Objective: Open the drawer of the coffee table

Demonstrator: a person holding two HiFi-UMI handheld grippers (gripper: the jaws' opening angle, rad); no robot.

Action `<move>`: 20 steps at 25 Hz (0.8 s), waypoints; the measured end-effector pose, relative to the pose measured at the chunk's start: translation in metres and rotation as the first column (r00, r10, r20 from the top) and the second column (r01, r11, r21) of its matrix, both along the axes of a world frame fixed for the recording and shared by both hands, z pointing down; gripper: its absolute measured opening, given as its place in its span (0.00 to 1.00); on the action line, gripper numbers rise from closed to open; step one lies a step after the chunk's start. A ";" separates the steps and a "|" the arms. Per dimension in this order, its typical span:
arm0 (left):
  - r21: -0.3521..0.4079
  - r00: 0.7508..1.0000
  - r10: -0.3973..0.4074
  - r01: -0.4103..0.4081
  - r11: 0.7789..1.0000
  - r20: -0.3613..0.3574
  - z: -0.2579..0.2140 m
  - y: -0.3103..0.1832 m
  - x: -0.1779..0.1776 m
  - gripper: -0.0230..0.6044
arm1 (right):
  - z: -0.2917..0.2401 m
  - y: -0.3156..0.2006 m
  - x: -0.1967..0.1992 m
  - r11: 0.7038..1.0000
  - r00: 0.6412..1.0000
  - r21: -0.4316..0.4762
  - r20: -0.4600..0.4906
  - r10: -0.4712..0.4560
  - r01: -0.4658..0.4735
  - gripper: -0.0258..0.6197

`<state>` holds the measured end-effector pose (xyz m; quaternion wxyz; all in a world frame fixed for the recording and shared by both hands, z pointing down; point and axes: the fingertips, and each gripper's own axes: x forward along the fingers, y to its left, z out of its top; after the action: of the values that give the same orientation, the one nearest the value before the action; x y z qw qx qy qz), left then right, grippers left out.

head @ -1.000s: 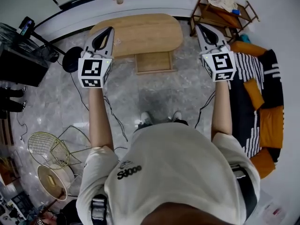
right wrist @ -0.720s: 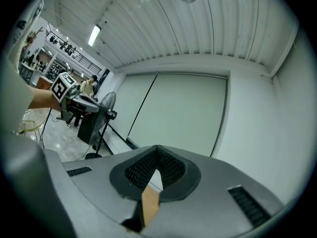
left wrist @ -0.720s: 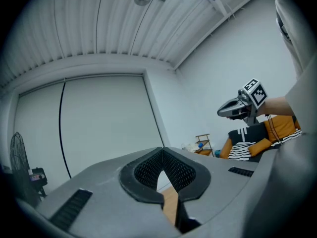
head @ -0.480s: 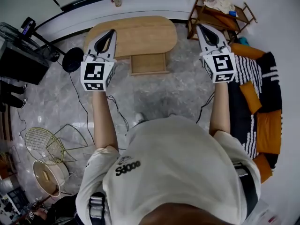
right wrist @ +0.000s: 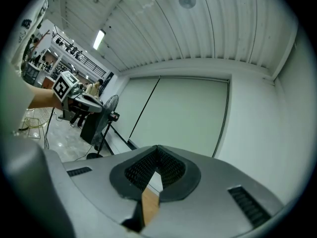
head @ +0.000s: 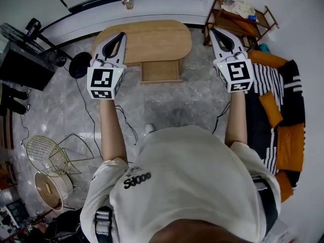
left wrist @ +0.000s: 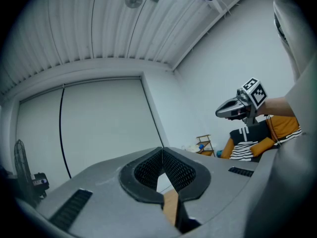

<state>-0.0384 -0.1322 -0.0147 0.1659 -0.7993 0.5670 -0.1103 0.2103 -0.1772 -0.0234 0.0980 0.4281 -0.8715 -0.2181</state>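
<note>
Fingers (left wrist: 148,171) of the left gripper (head: 120,34) are clenched tip to tip, and nothing sits between them. The right gripper (head: 213,31) is the same: its fingers (right wrist: 141,170) meet at the tips and grasp nothing. A sliver of brown wood shows low down through the gap behind each pair.

Both grippers are held out level in front of the person (head: 187,186), arms straight. They are well apart, with the marker cubes facing up toward the head camera.

Between them lies the low oval wooden bench (head: 152,37), set close to the wall on the grey marble floor (head: 167,105). Its drawer (head: 160,70) juts out from under the near edge toward the person, a rectangular wooden box standing open. Neither gripper touches it. From above, the left gripper's tips overlap the left end of the bench top, and the right gripper's tips lie just off its right end. How high either one is held above the bench cannot be told.

Past the right gripper a wooden shelf rack (head: 240,14) stands in the corner. A sofa (head: 283,100) with orange cushions and a striped throw runs along the right side. On the left stand a fan (head: 15,34) and a wire basket (head: 45,156), and a black cable (head: 86,110) trails across the floor.
</note>
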 end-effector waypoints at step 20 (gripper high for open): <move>-0.021 1.000 -0.009 0.009 1.000 0.002 0.008 0.006 -0.018 0.07 | 0.006 0.002 -0.021 1.000 1.000 -0.017 -0.008 -0.017 0.017 0.05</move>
<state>-0.0562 -0.1266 -0.0067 0.1575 -0.7983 0.5692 -0.1180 0.1890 -0.1756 -0.0173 0.1032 0.4189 -0.8766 -0.2131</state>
